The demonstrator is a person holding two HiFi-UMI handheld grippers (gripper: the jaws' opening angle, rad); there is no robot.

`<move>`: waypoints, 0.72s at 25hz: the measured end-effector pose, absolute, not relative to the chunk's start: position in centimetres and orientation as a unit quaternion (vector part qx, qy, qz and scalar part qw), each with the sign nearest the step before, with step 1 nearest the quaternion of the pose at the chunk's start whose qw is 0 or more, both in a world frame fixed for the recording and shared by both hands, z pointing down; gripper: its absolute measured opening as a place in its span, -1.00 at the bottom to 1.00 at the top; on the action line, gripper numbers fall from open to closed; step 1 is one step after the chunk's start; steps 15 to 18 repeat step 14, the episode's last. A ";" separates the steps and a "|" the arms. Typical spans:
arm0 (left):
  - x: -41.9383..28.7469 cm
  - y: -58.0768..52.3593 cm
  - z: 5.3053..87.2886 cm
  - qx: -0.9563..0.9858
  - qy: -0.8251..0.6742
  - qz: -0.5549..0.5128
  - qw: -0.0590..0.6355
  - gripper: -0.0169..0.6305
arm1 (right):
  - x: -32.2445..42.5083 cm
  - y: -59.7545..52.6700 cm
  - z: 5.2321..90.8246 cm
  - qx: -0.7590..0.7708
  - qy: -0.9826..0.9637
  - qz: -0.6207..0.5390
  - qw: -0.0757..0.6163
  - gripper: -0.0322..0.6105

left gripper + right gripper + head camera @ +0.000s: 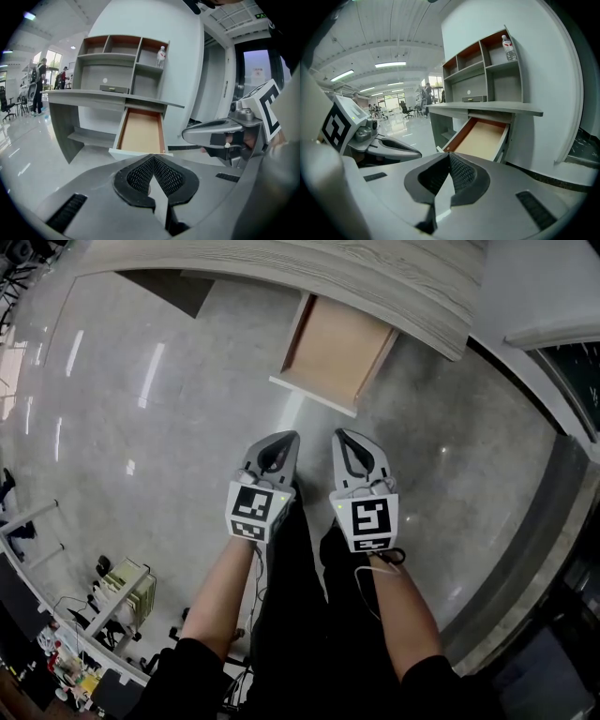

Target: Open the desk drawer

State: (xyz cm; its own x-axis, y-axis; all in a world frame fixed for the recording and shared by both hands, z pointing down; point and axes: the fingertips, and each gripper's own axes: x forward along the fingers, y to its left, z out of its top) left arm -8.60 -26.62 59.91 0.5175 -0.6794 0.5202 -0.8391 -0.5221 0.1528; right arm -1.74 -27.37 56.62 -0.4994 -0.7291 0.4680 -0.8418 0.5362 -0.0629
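The desk drawer (333, 351) stands pulled out from under the grey desktop (375, 282); its tan bottom is bare and its white front faces me. Both grippers hang in the air in front of it, apart from it, side by side. My left gripper (285, 439) is shut with nothing in it, and so is my right gripper (343, 436). In the left gripper view the shut left gripper (152, 158) points at the open drawer (140, 133), with the right gripper (220, 136) beside it. In the right gripper view the shut right gripper (449, 155) points at the drawer (483, 138).
Open shelves (122, 65) rise over the desk, with a small figurine (161, 55), a bottle (510, 47) and a flat box (114, 88). People stand far off at the left (42, 75). A raised ledge (525, 549) runs along the right; clutter (112, 596) lies at lower left.
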 end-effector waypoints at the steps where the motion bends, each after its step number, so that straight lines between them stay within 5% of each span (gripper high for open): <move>1: -8.6 -26.4 59.9 0.848 -0.448 0.200 0.201 -0.94 | -1.8 -27.2 56.5 0.458 -0.855 0.141 0.199 -0.88; 18: -8.3 -26.1 59.0 0.848 -0.451 0.187 0.206 -0.94 | -2.0 -26.8 55.4 0.456 -0.857 0.132 0.200 -0.88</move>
